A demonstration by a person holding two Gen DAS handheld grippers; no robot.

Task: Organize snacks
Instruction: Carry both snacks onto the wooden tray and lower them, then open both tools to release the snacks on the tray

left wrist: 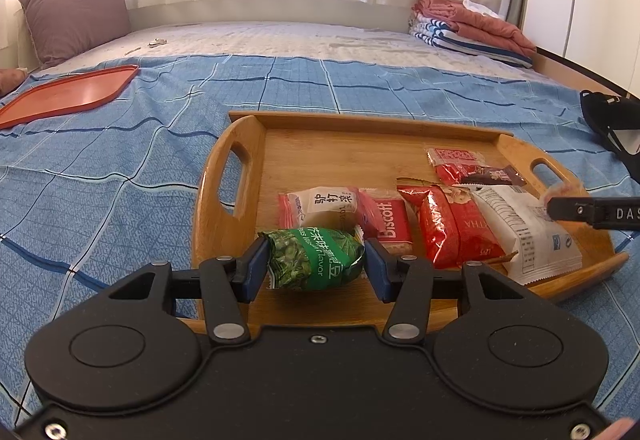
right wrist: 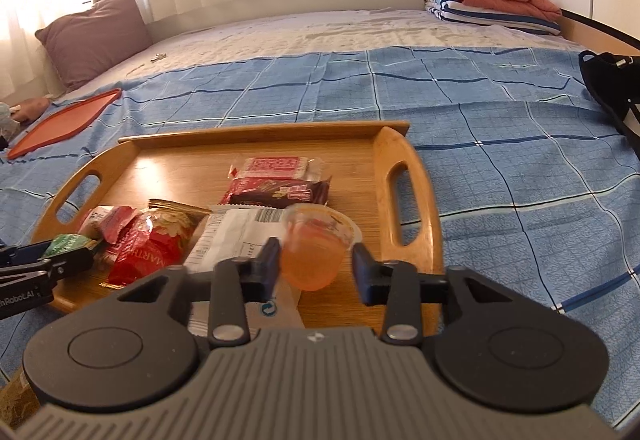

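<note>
A wooden tray [left wrist: 360,120] [right wrist: 260,130] with handles lies on the blue checked bedspread. My left gripper [left wrist: 316,264] is shut on a green snack pack [left wrist: 316,260] just above the tray's near left corner. In the tray lie a white pack with red ends [left wrist: 324,206], a Biscoff pack [left wrist: 390,226], a red pack [left wrist: 452,228], a large white pack [left wrist: 520,232] and red and brown bars [left wrist: 472,168]. My right gripper [right wrist: 316,264] is shut on an orange jelly cup [right wrist: 316,252], held above the tray's near right part. One of its fingers [left wrist: 580,210] shows in the left wrist view.
A flat orange-red tray [left wrist: 68,96] lies on the bedspread at the far left. A purple pillow [left wrist: 76,16] leans at the back left, and folded blankets [left wrist: 472,24] are stacked at the back right. A black bag [left wrist: 612,128] sits right of the wooden tray.
</note>
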